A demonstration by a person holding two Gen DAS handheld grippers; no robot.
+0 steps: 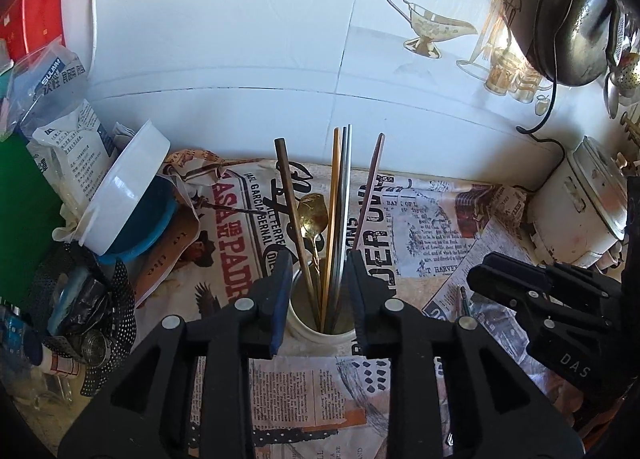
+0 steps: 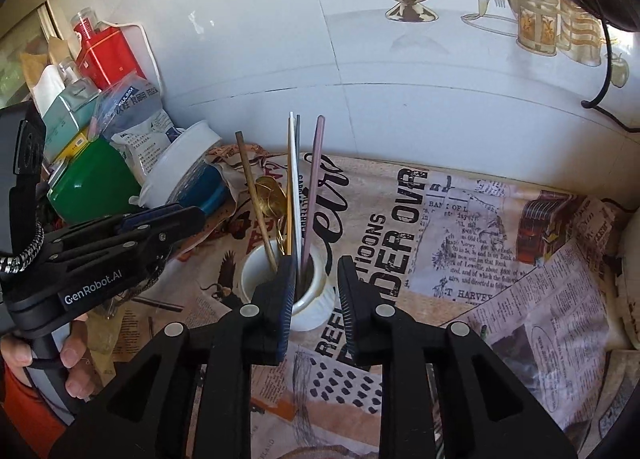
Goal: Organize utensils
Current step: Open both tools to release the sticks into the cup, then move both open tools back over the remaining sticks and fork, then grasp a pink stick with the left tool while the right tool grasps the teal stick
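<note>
A white cup (image 1: pixel 305 333) (image 2: pixel 316 309) stands on the newspaper-print cover and holds several upright utensils: a bronze stick (image 1: pixel 289 195), a gold spoon (image 1: pixel 313 215) (image 2: pixel 269 195), gold and silver handles (image 1: pixel 339 199) (image 2: pixel 293 187) and a pink handle (image 1: pixel 370 195) (image 2: pixel 313 179). My left gripper (image 1: pixel 319 261) hovers just in front of the cup, open; the handles rise in the gap without touching the pads. My right gripper (image 2: pixel 316 263) is also open by the cup's right rim, with nothing between its fingers. Each view also shows the other gripper from the side: the right gripper (image 1: pixel 520 291), the left gripper (image 2: pixel 160 223).
A tilted white bowl on a blue container (image 1: pixel 124 195), packets, a green box (image 2: pixel 92 183) and a red tin (image 2: pixel 108 55) crowd the left. A white rice cooker (image 1: pixel 580 211) stands at right under a hanging dark pan (image 1: pixel 572 27). A hand (image 2: pixel 72 363) grips the left handle.
</note>
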